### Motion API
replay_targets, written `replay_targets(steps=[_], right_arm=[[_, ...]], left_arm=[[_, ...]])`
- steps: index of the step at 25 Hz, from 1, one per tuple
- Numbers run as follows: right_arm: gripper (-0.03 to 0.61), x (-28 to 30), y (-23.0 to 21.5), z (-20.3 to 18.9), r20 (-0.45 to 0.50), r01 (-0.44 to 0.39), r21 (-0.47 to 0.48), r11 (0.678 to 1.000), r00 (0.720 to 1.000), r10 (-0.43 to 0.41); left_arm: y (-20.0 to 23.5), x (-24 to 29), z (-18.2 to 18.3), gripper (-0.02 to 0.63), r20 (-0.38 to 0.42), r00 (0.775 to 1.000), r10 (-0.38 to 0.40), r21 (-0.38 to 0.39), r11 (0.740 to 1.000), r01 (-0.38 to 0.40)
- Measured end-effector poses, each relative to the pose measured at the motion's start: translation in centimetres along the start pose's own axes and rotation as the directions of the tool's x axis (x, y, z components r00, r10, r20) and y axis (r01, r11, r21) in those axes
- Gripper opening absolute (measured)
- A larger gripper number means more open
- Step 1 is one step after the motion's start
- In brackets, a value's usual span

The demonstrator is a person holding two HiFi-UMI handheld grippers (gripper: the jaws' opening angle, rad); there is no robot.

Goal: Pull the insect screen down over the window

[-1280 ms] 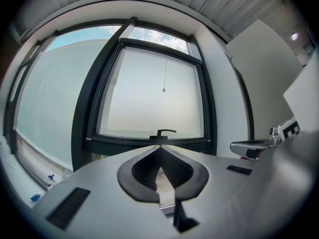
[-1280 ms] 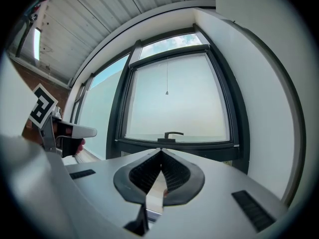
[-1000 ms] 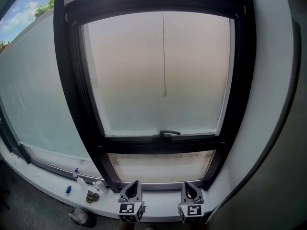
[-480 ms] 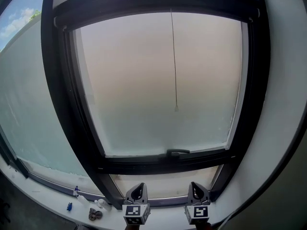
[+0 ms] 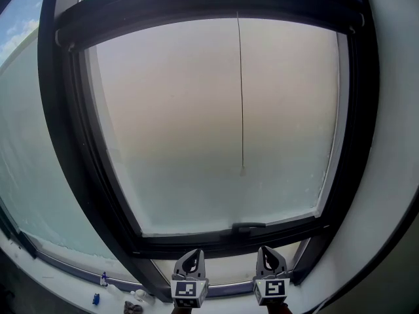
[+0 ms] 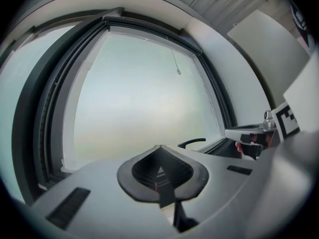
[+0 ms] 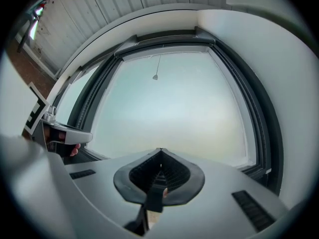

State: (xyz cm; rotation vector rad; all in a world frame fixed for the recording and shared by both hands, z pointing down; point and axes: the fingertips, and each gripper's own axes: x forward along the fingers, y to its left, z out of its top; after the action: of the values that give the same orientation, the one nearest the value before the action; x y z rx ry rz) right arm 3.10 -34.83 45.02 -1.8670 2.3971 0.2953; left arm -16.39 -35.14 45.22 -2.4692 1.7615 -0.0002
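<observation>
Insect screen: no mesh shows over the frosted pane (image 5: 196, 129). It is probably rolled up inside the dark top bar (image 5: 209, 8) along the upper edge of the window frame (image 5: 69, 149), though the wide-angle view is too coarse to confirm that.
Pull cord: the thin cord (image 5: 241, 90) hangs straight down from the top bar, right of the pane's middle. Its small end bead (image 5: 242, 171) sits a little below mid-pane, free and untouched.
Left gripper: the left gripper (image 5: 192, 257) is low at the frame's bottom edge, pointing at the window, with its jaws pressed together and nothing between them.
Right gripper: the right gripper (image 5: 270, 254) is just beside it, likewise closed and empty, well below the bead.
Window handle: the black handle (image 5: 249, 227) lies on the sash's bottom rail, above both grippers and apart from them.
Sill: a few small items (image 5: 134, 299) sit near the left end of the sill (image 5: 59, 267).
Done: nothing of the pull itself, judging by the bare pane.
Left: reach up to the bead, open a jaw around it, grip, then draw the screen down to the bottom rail.
</observation>
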Motion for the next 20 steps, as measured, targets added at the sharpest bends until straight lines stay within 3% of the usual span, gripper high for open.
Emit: replay_targets(steps=[6, 8, 11, 15, 18, 20], right_arm=[[0.003, 2.2, -2.7, 2.0, 0.033, 0.015, -0.044, 0.999, 0.999, -0.014], [0.002, 3.1, -3.4, 3.2, 0.063, -0.003, -0.073, 0.997, 0.998, 0.008], [0.002, 4.3, -4.5, 6.2, 0.119, -0.019, -0.147, 0.989, 0.992, 0.037], [0.003, 6.0, -5.4, 10.1, 0.163, -0.030, -0.296, 0.955, 0.983, 0.082], [0.003, 7.4, -6.3, 13.8, 0.188, -0.028, -0.367, 0.930, 0.977, 0.104], [0.003, 8.2, -7.1, 16.1, 0.217, -0.017, -0.421, 0.907, 0.969, 0.119]], left_arm=[[0.4, 3.1, 3.8, 0.002, 0.081, 0.997, 0.007, 0.081, 0.997, -0.014], [0.7, 4.3, 4.8, 0.002, 0.092, 0.996, 0.021, 0.142, 0.989, -0.033], [0.7, 5.8, 7.7, 0.002, 0.133, 0.990, 0.038, 0.253, 0.965, -0.071], [1.7, 7.2, 13.1, 0.002, 0.205, 0.978, 0.037, 0.266, 0.960, -0.092], [2.1, 7.8, 17.8, 0.002, 0.255, 0.967, 0.023, 0.354, 0.928, -0.115], [2.1, 8.3, 20.4, 0.002, 0.266, 0.964, -0.009, 0.443, 0.889, -0.114]])
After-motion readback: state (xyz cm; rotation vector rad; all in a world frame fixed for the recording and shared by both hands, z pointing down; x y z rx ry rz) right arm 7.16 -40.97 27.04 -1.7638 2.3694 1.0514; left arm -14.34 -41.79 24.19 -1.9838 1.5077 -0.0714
